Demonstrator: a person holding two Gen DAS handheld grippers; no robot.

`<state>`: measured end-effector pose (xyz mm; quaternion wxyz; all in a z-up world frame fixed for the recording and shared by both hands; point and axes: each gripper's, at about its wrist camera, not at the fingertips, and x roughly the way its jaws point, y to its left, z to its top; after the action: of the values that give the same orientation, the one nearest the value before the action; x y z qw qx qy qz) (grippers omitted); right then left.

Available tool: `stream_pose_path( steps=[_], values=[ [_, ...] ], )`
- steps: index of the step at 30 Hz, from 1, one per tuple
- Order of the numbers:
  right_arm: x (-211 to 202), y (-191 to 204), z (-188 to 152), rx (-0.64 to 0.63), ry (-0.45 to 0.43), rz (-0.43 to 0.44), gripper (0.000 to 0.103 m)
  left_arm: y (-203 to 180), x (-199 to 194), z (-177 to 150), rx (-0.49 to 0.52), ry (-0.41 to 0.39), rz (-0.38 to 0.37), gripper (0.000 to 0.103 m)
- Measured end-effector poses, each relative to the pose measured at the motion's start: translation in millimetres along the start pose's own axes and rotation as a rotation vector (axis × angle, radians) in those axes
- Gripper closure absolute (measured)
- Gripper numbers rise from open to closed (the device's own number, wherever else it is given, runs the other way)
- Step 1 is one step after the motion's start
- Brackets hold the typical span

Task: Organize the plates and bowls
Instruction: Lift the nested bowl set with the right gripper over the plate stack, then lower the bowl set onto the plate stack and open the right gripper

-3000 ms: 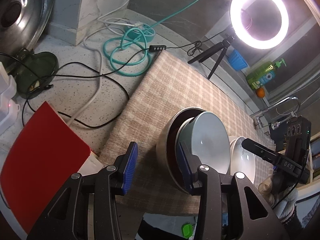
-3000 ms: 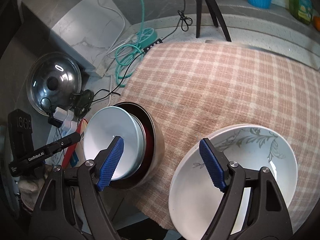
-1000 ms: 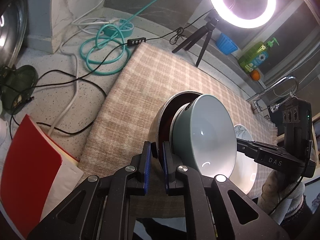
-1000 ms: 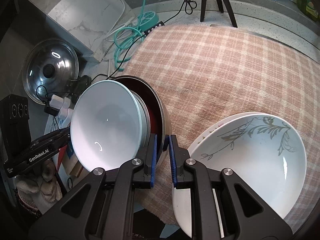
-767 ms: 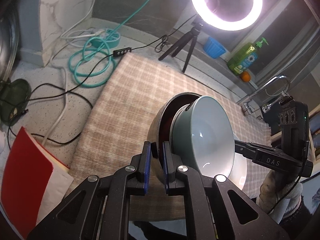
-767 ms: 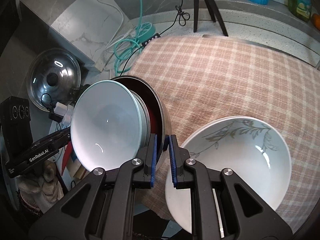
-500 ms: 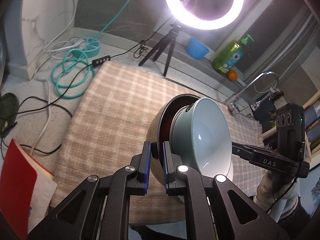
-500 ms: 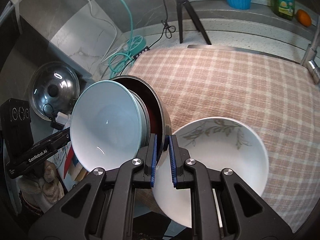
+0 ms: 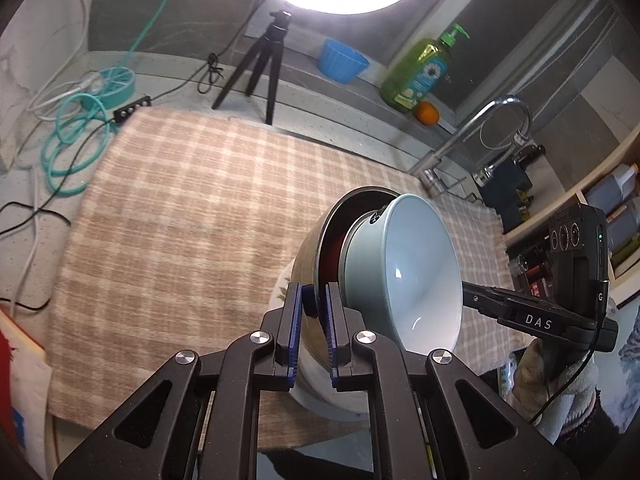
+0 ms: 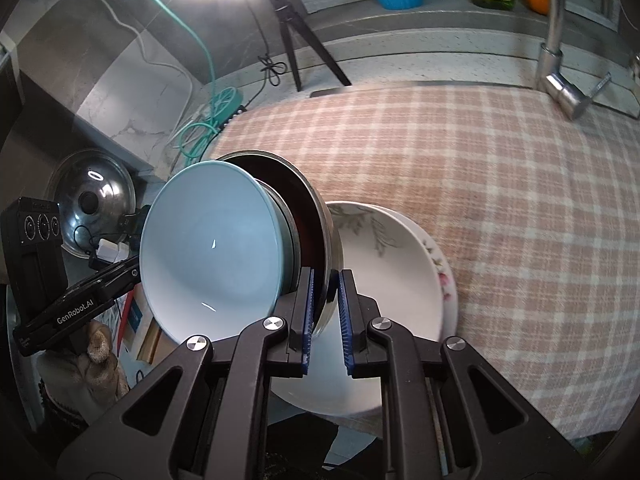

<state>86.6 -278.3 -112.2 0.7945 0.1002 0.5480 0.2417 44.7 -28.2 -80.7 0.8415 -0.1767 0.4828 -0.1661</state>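
Speckled counter [image 9: 168, 98], checked cloth [image 9: 180, 208], cables [image 9: 68, 148]

The checked cloth [image 9: 192, 216] is bare across its middle and far side. A tripod [image 9: 260, 68] and tap [image 10: 560, 80] stand at the back edge. White plates [image 10: 400, 272] lie near the front.

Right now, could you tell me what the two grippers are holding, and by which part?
Both the left gripper and right gripper clamp the metal bowl by its rim, from opposite sides.
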Motion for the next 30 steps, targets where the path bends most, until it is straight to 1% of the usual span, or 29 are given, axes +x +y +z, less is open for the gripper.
stream_pose_path(
  steps=[5, 14, 23, 30],
  values=[
    [-3.9, -15.3, -10.0, 0.023, 0.007, -0.011, 0.09, -9.7, 8.6, -5.0, 0.01, 0.027, -0.008, 0.095],
    [-5.9, -28.8, -19.9, 0.042, 0.019, -0.018, 0.09, -21.3, 19.0, -11.9, 0.01, 0.055, -0.011, 0.095],
    [-3.9, -36.6, -27.3, 0.049, 0.032, -0.025, 0.09, -24.0, 24.0, -16.3, 0.006, 0.06, -0.004, 0.095],
    [-8.4, -35.5, -27.5, 0.038, 0.019, -0.021, 0.09, -24.4, 23.9, -16.8, 0.008, 0.052, 0.012, 0.095]
  ],
)
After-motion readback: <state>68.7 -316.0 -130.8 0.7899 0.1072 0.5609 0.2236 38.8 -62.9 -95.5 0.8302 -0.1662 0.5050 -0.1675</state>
